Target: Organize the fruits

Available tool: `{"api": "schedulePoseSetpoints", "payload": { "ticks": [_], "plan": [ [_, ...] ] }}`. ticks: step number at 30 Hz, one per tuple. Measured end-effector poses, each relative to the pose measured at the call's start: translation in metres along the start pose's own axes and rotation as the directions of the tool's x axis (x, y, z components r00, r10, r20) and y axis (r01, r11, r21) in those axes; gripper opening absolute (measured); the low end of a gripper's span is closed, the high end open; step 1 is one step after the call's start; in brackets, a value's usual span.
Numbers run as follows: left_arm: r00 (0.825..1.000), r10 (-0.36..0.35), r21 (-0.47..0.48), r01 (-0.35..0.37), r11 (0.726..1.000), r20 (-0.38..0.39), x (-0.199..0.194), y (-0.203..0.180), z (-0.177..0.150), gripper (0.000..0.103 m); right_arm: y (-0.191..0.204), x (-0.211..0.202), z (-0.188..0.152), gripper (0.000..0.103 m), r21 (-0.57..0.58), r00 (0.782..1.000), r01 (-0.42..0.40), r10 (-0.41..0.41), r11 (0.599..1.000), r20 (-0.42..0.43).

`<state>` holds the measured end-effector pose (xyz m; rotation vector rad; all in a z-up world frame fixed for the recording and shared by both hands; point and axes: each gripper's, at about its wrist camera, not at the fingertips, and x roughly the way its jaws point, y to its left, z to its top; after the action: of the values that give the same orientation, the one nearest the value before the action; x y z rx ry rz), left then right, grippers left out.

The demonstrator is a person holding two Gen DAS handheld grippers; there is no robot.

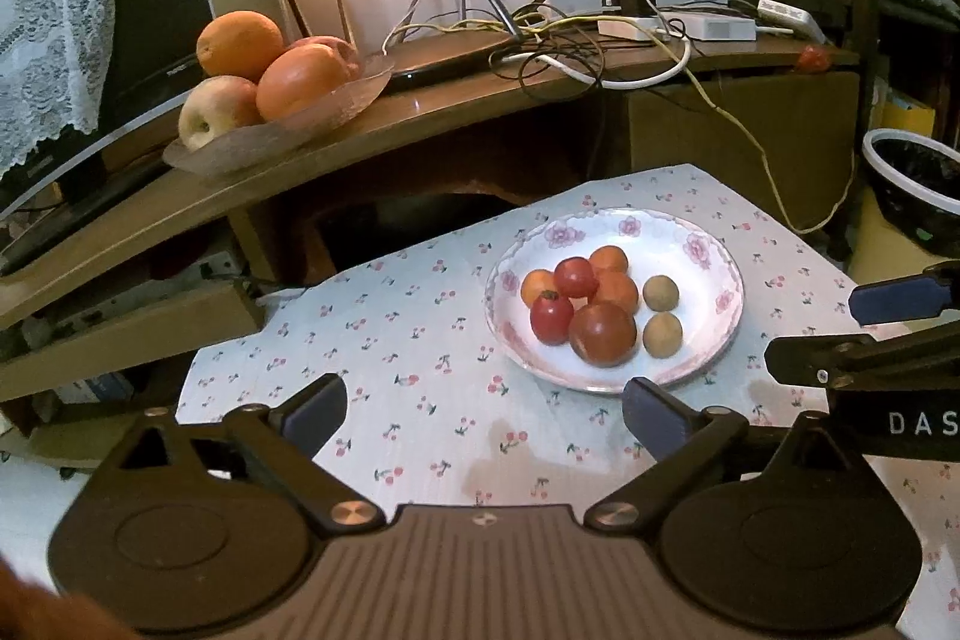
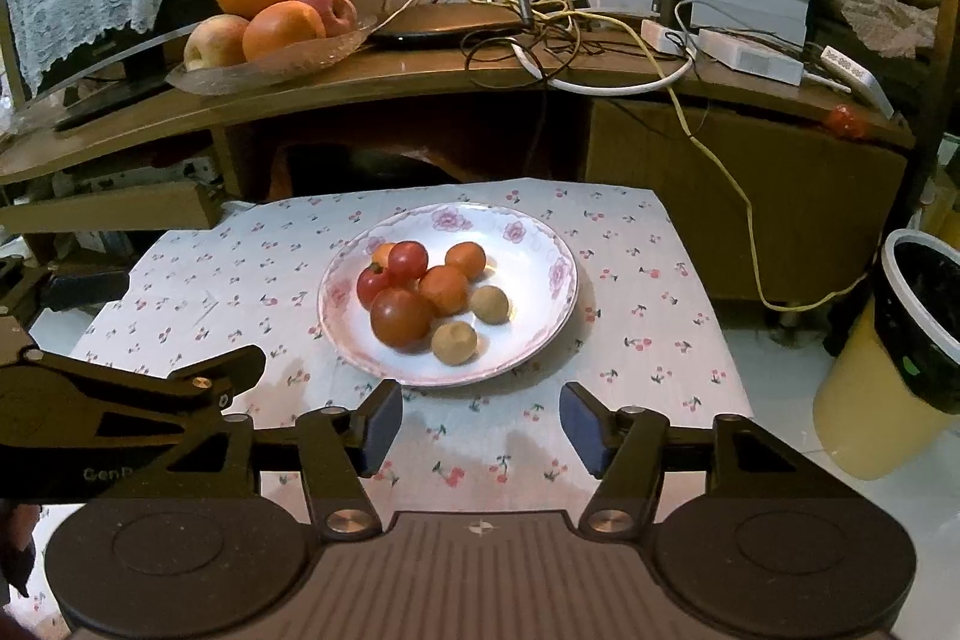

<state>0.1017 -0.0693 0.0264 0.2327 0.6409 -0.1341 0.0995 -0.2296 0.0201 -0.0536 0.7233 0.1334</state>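
A white floral plate (image 1: 708,250) (image 2: 540,244) stands on a cherry-print tablecloth and holds several small fruits: red tomatoes (image 1: 602,333) (image 2: 401,316), small oranges (image 1: 617,291) (image 2: 444,288) and two brown round fruits (image 1: 662,334) (image 2: 455,342). My left gripper (image 1: 486,415) is open just short of the plate's near left rim, holding nothing. My right gripper (image 2: 480,424) is open below the plate's near rim, also with nothing in it. Each gripper shows at the side of the other's view: the right (image 1: 840,328), the left (image 2: 180,370).
A glass dish (image 1: 288,124) (image 2: 264,67) with large oranges and apples sits on a wooden desk (image 1: 420,118) behind the table, beside tangled cables (image 1: 570,46) and a router. A yellow bin (image 2: 888,370) with a black liner stands at the right.
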Motion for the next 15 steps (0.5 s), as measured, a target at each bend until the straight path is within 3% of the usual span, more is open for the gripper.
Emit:
{"api": "schedulePoseSetpoints", "payload": {
  "ticks": [15],
  "plan": [
    [1.000,-0.006,-0.005,0.006,1.000,-0.008,-0.034,-0.007,-0.025,0.103,0.009,-0.037,-0.024,0.061,0.010,1.000,-0.016,0.015,1.000,0.023]
  ]
}}
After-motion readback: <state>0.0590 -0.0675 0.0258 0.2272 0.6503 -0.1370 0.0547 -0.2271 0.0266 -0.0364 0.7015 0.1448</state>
